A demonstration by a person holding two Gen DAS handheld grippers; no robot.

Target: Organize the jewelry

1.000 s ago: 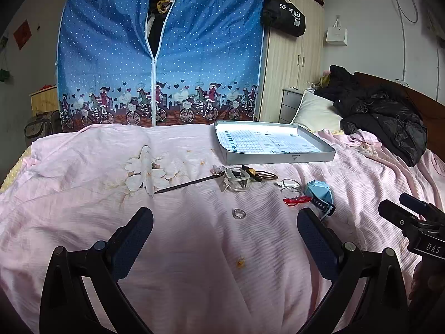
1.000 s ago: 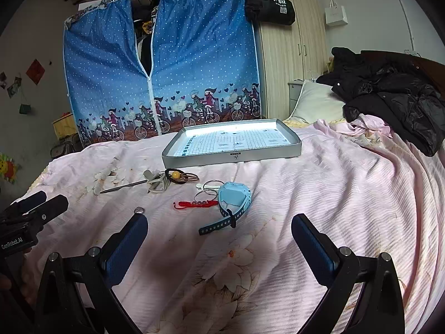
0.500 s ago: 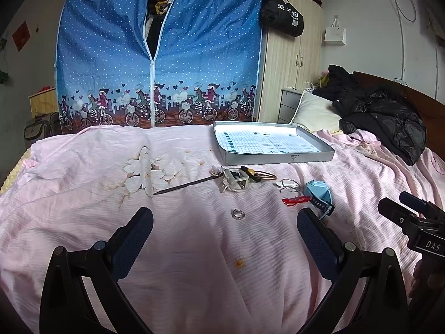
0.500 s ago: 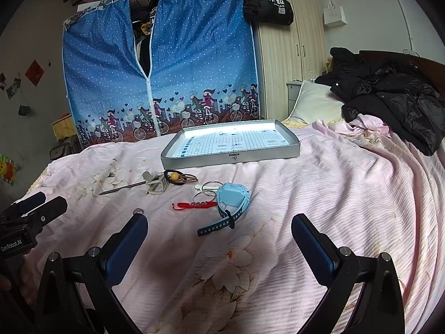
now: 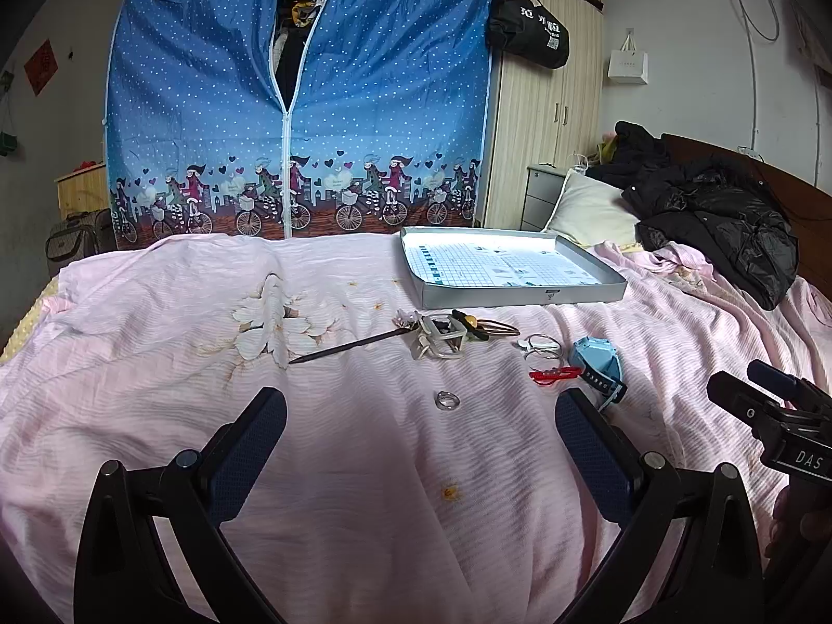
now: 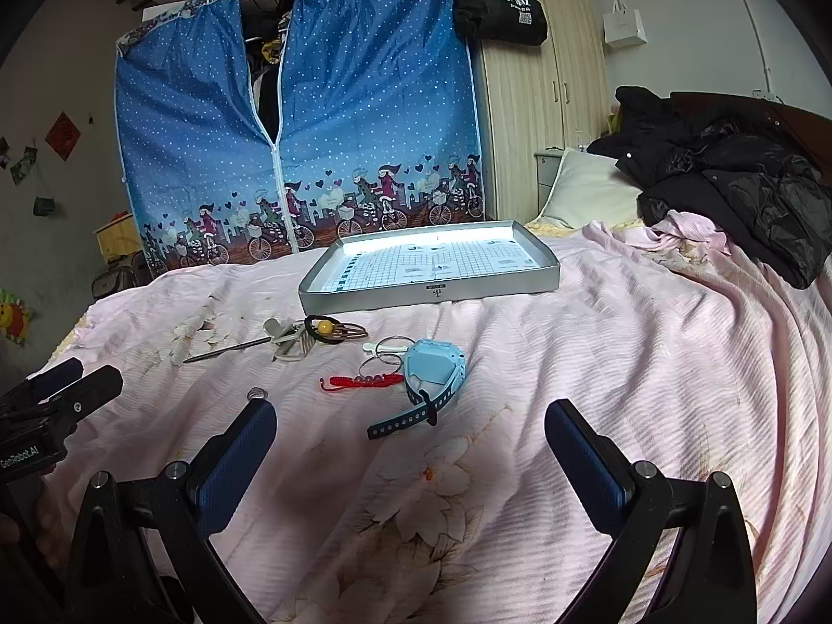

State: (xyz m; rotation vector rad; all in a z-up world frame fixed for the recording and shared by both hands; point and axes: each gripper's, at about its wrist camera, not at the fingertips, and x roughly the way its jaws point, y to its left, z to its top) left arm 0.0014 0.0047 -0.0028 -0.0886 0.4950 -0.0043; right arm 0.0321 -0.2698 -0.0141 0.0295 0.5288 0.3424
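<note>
Both hand-held grippers, left (image 5: 420, 405) and right (image 6: 411, 418), gape empty; advise squaring the left over the ring (image 5: 447, 400) just ahead.

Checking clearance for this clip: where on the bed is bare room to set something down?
Bare sheet left of the hair stick, and right of the blue watch toward the black jacket. The tray is empty. Crowded: the jewelry strip from hair stick to watch.

"DAS" is printed on the right gripper (image 5: 795, 460) seen at the right edge; "GenRobot.AI" is read on the left gripper (image 6: 21, 455) at the left edge. The black bag's (image 6: 499, 8) white characters cannot be made out.
</note>
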